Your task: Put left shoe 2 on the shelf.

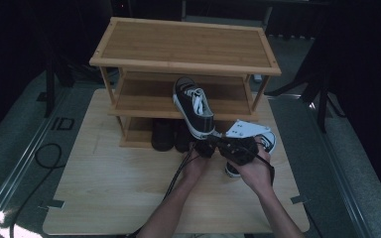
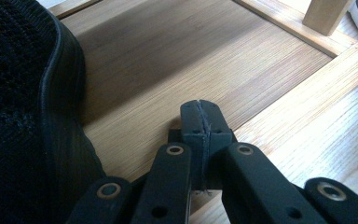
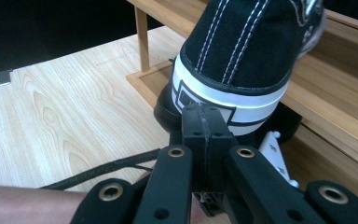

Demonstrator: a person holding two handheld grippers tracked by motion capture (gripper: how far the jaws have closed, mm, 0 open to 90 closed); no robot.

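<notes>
high view: black sneaker [image 1: 194, 105] juts off rack [image 1: 183, 62] middle shelf; left gripper [image 2: 200, 114] and right gripper [image 3: 204, 122] jaws pressed together, empty, just below heel.

Little can be read here. On the grey floor [image 1: 25, 144] left of the table [image 1: 114, 198], in the high view, stands a dark marking [image 1: 62, 123] that looks like the letters "ID"; its strokes are blocky and it may be part of a longer sign. The black sneaker [image 3: 247, 51] in the right gripper view bears a black-framed rectangular patch [image 3: 189, 99] on its white heel band, but no letters or brand name on it are legible. No other text, number or label is readable.
</notes>
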